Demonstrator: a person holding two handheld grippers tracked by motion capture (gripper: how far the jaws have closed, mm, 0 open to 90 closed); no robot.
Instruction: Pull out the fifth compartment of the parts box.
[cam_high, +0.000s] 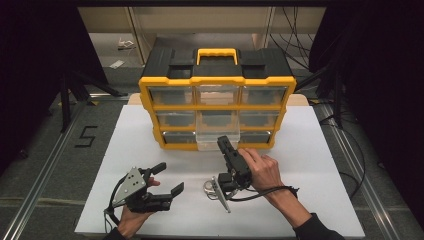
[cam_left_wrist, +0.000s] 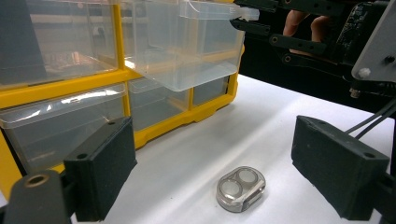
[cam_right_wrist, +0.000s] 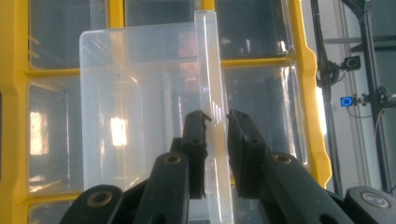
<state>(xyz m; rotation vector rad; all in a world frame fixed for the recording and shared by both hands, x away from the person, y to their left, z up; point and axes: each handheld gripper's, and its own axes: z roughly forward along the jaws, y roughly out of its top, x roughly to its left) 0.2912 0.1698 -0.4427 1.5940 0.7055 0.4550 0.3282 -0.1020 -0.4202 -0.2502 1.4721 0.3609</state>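
A yellow and black organizer (cam_high: 217, 106) with clear drawers stands at the back of the white table. Its lower middle clear drawer (cam_high: 208, 137) is pulled out toward me. My right gripper (cam_high: 223, 141) is at that drawer's front; in the right gripper view its jaws (cam_right_wrist: 216, 119) straddle and pinch the front wall of the drawer (cam_right_wrist: 140, 102). A small rounded silver piece with two round discs (cam_left_wrist: 241, 188) lies on the table. My left gripper (cam_left_wrist: 215, 126) is open, low over the table, with the piece ahead between its jaws, untouched. In the high view the left gripper (cam_high: 171, 178) rests at the front left.
The silver piece (cam_high: 208, 188) lies just below my right hand (cam_high: 262, 170). Other drawers in the organizer (cam_left_wrist: 60, 88) are pushed in. The white table top (cam_high: 310, 165) has bare room to the right and left. Dark floor, stands and cables surround the table.
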